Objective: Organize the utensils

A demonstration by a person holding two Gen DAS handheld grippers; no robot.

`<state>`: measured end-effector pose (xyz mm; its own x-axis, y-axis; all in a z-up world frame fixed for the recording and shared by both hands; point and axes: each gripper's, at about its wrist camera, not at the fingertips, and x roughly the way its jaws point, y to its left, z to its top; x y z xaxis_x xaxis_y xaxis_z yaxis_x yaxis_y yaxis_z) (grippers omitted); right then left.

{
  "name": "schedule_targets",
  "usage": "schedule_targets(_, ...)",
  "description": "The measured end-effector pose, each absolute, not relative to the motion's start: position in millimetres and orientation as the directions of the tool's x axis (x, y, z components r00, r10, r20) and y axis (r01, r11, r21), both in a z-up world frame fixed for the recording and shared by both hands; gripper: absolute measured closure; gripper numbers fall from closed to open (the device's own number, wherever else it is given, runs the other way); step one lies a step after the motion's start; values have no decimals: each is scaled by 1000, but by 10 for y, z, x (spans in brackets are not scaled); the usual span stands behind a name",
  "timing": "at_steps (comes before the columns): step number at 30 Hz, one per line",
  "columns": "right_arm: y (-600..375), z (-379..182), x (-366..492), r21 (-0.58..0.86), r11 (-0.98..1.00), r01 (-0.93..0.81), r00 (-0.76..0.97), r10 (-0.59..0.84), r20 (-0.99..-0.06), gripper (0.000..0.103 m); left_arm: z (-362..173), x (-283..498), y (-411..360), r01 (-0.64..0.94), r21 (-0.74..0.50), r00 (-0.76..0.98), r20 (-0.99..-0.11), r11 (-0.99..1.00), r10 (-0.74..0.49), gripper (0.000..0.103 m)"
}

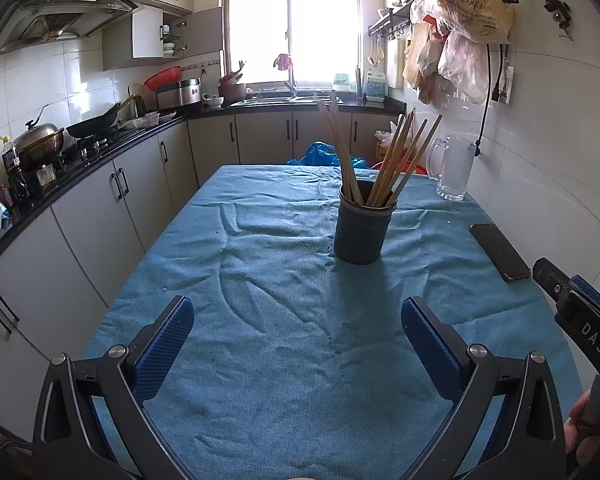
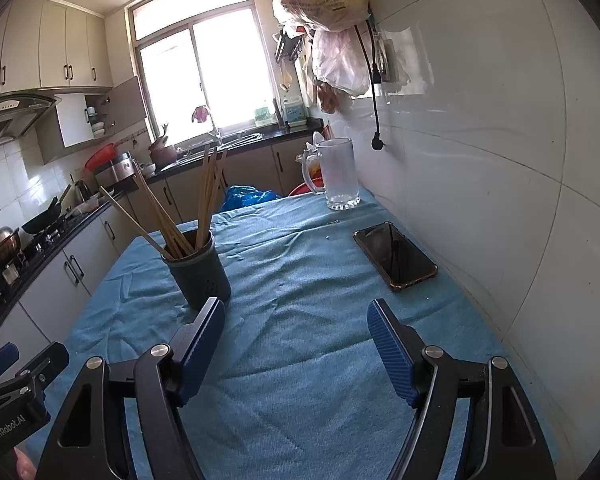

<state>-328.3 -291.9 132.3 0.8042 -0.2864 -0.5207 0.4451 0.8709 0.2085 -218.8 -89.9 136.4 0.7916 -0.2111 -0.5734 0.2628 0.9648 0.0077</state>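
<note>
A dark grey perforated utensil holder (image 1: 362,229) stands upright on the blue tablecloth (image 1: 268,280), with several wooden chopsticks (image 1: 396,160) leaning in it. It also shows in the right wrist view (image 2: 199,271) with its chopsticks (image 2: 168,216). My left gripper (image 1: 298,330) is open and empty, low over the cloth, well short of the holder. My right gripper (image 2: 296,332) is open and empty, with its left finger (image 2: 202,340) just in front of the holder's base. The right gripper's body shows at the right edge of the left wrist view (image 1: 580,312).
A black phone (image 2: 395,256) lies on the cloth near the right wall. A glass mug (image 2: 338,174) stands at the far right corner of the table. The tiled wall (image 2: 500,160) runs along the right. Kitchen cabinets and counter (image 1: 100,168) run along the left.
</note>
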Motion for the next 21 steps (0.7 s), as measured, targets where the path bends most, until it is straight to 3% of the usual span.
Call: schedule_targets(21,-2880,1262,-3264,201,876,439,798,-277,-535,23,1272,-2192,-936,277,14,776,-593,961,-215,0)
